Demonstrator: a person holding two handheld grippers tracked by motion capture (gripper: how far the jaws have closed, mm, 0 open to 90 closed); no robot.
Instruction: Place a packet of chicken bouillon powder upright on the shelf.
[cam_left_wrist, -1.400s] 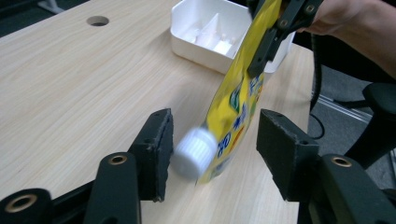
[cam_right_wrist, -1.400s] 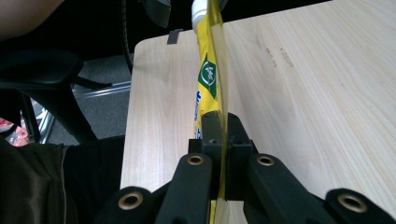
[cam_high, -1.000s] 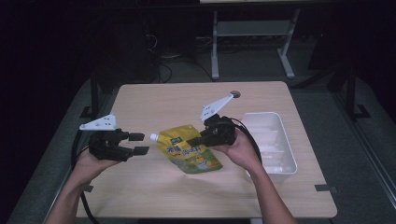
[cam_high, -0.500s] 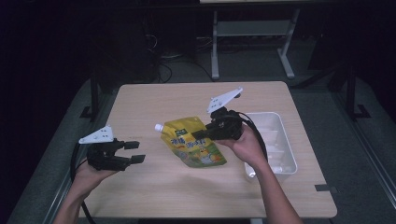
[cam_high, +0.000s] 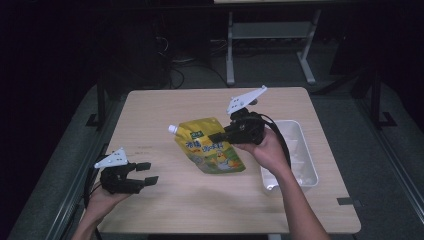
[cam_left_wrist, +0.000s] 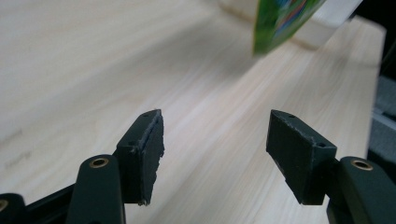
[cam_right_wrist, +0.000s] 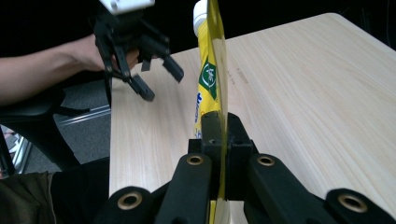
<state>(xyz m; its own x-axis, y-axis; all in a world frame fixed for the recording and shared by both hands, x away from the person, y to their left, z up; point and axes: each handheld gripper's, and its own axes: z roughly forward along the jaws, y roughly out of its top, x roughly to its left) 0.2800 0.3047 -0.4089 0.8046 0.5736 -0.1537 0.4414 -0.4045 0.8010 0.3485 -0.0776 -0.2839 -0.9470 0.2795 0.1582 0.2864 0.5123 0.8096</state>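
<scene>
Change: the left claw (cam_high: 145, 172) has let go of the yellow plastic spouted drink pouch (cam_high: 212, 148) and drawn back to the near-left desk edge over the last second; the right claw (cam_high: 218, 135) has carried the pouch up and toward the desk's middle.
Meaning: the pouch now hangs from 1 claw alone, so this looks like a hand-over just finished, perhaps on its way to the clear plastic rectangular tray (cam_high: 310, 172) at the right.
Right claw: clenched on the pouch's edge (cam_right_wrist: 219, 140), white cap (cam_right_wrist: 200, 11) pointing away from it.
Left claw: released, jaws wide apart above the light wooden desk (cam_left_wrist: 93, 56), nothing between them.
Pouch position: off the desk, well apart from the left claw, its lower corner (cam_left_wrist: 280, 23) ahead of it.
</scene>
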